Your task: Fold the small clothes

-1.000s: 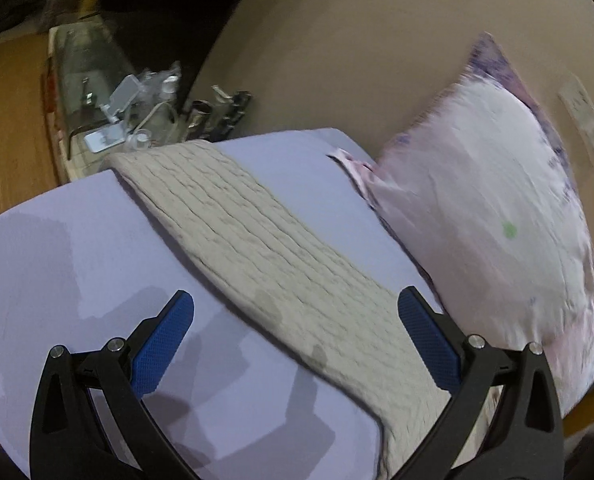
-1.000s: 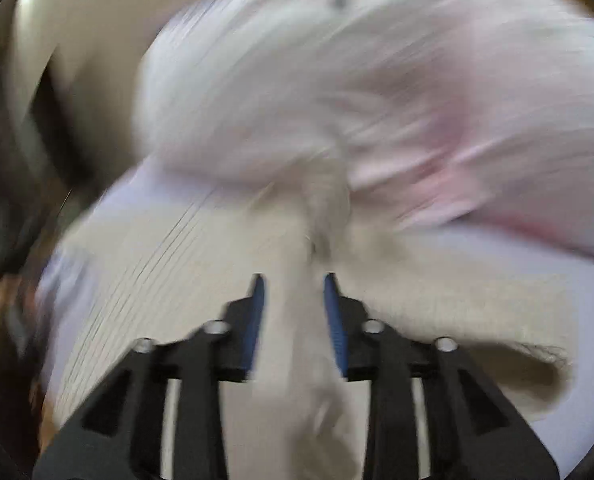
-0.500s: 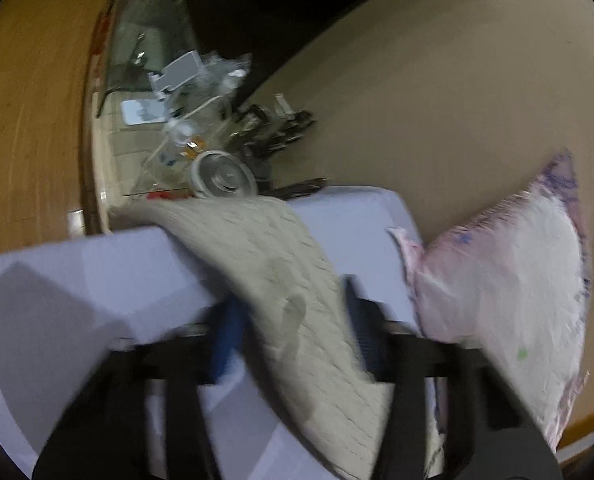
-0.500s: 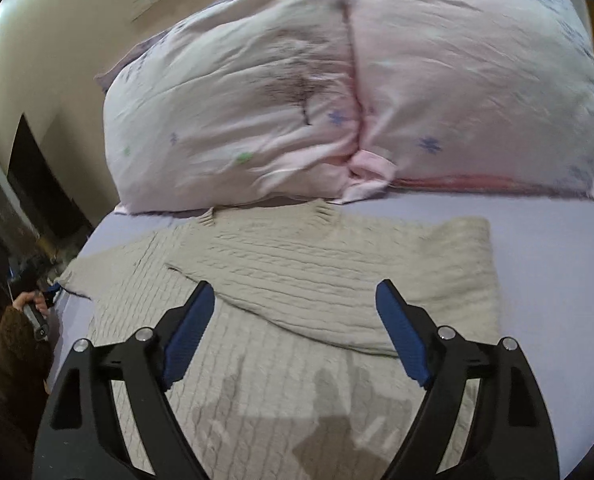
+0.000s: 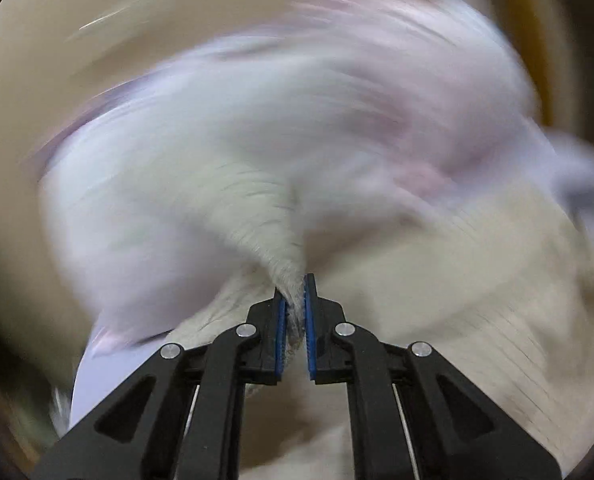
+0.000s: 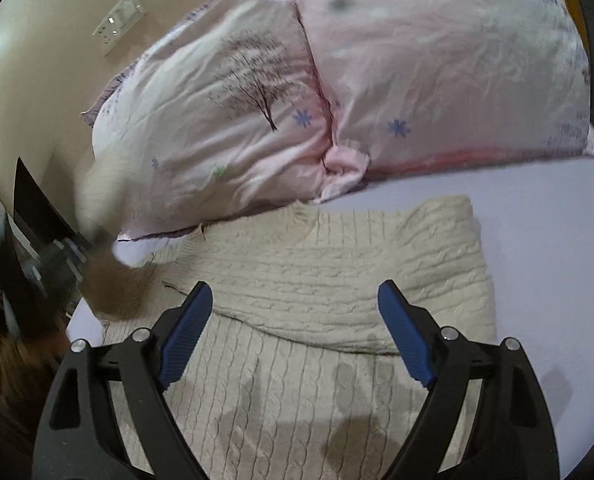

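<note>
left gripper (image 5: 293, 300) clamps sweater (image 6: 337, 272) | right gripper (image 6: 295, 312) spread | lilac sheet (image 6: 545, 240), pillows (image 6: 237, 120), beige wall (image 6: 57, 20)

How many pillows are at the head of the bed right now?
2: the left pillow with the tree print lies above the sweater, and the right pillow sits beside it, touching it. Others may be out of frame.

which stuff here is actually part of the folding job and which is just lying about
Part of the job:
- cream cable-knit sweater, one sleeve already folded across it
- left tool, shut on a pinch of the sweater
- right tool, open above the sweater

Just lying about:
- two pink floral pillows
- lilac bed sheet
- white wall socket plate
</note>
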The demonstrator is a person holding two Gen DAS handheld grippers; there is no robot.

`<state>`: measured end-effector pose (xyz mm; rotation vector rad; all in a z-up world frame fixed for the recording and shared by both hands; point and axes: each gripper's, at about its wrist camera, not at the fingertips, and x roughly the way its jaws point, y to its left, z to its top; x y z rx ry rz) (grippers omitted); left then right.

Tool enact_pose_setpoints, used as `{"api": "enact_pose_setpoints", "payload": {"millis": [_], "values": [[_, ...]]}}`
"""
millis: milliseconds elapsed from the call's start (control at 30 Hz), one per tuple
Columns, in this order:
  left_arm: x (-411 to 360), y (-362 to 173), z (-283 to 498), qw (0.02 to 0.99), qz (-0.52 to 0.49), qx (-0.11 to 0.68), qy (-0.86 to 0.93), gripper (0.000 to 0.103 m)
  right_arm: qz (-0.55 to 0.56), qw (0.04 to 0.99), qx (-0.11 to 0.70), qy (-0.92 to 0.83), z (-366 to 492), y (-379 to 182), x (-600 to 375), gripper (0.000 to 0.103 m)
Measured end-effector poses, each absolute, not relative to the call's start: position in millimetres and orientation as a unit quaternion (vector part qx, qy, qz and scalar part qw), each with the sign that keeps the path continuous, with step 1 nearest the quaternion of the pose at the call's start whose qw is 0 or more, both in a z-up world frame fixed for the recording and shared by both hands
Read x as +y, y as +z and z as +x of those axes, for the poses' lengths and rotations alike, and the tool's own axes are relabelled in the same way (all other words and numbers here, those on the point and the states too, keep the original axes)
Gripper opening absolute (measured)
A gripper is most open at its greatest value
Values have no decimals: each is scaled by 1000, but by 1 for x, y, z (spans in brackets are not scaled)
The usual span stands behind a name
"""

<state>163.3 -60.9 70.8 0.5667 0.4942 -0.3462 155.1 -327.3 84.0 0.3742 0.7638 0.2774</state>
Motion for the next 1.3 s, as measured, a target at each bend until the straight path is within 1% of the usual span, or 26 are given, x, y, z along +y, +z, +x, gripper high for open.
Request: {"api": "enact_pose_setpoints", "payload": {"millis": [67, 133, 167, 200, 233, 267, 300, 333, 400, 533, 567, 600, 633, 733, 833, 900, 933, 967, 1000, 1067, 1133, 1167, 1200, 1233, 1267, 1300], "values": [[-103, 36, 146, 883, 332, 254, -212, 10, 201, 891, 384, 132, 159, 76, -335, 85], [-102, 29, 141, 883, 320, 265, -220, 11, 224, 882, 393, 130, 161, 70, -345, 83], [-93, 34, 141, 888, 301, 271, -217, 14, 232, 879, 396, 127, 162, 68, -351, 77], [-80, 40, 140, 895, 276, 277, -214, 17, 237, 878, 399, 120, 163, 66, -356, 69], [-58, 50, 139, 906, 232, 286, -208, 28, 242, 876, 402, 113, 165, 63, -362, 66], [-40, 58, 139, 913, 202, 291, -202, 42, 247, 874, 406, 106, 167, 60, -365, 59], [-23, 64, 137, 919, 173, 295, -195, 46, 254, 870, 410, 102, 169, 57, -368, 52], [2, 69, 132, 924, 137, 305, -183, 49, 262, 865, 414, 103, 172, 53, -370, 49], [36, 71, 122, 927, 92, 326, -162, 49, 274, 854, 429, 111, 182, 44, -369, 39], [96, 59, 99, 921, 3, 369, -126, 55, 269, 839, 461, 103, 203, 27, -358, 37], [106, 55, 93, 918, -22, 377, -124, 58, 265, 837, 468, 102, 209, 22, -352, 34], [115, 52, 89, 915, -43, 382, -125, 60, 259, 839, 468, 102, 212, 21, -349, 21], [124, 47, 83, 910, -70, 389, -126, 63, 247, 846, 462, 101, 214, 22, -344, 10], [136, 36, 67, 900, -114, 400, -133, 66, 254, 865, 424, 89, 207, 33, -352, 9], [141, 28, 58, 893, -126, 407, -144, 69, 268, 876, 398, 39, 194, 42, -375, 11], [137, 21, 51, 887, -127, 417, -155, 69, 275, 862, 424, 41, 185, 40, -383, 29], [137, 18, 49, 885, -127, 420, -156, 69, 280, 858, 428, 42, 179, 41, -386, 35], [136, 14, 44, 882, -130, 425, -159, 70, 279, 859, 427, 42, 167, 43, -389, 55], [136, 12, 39, 882, -135, 422, -161, 70, 273, 863, 423, 39, 153, 47, -392, 68], [140, 11, 26, 881, -152, 414, -170, 70, 257, 871, 419, 22, 119, 50, -401, 69], [144, 9, 18, 878, -171, 409, -182, 70, 250, 865, 434, 3, 94, 44, -409, 69], [144, 8, 12, 875, -179, 406, -191, 70, 254, 857, 449, -7, 80, 37, -417, 65], [143, 8, 8, 874, -183, 405, -197, 70, 260, 849, 460, -7, 72, 31, -422, 55], [142, 7, 2, 871, -188, 404, -207, 69, 270, 841, 470, 2, 62, 24, -426, 51], [141, 6, -2, 868, -193, 404, -215, 67, 280, 837, 469, 21, 49, 18, -427, 49], [139, 5, -7, 863, -203, 404, -228, 66, 281, 839, 465, 38, 38, 18, -425, 44]]}}
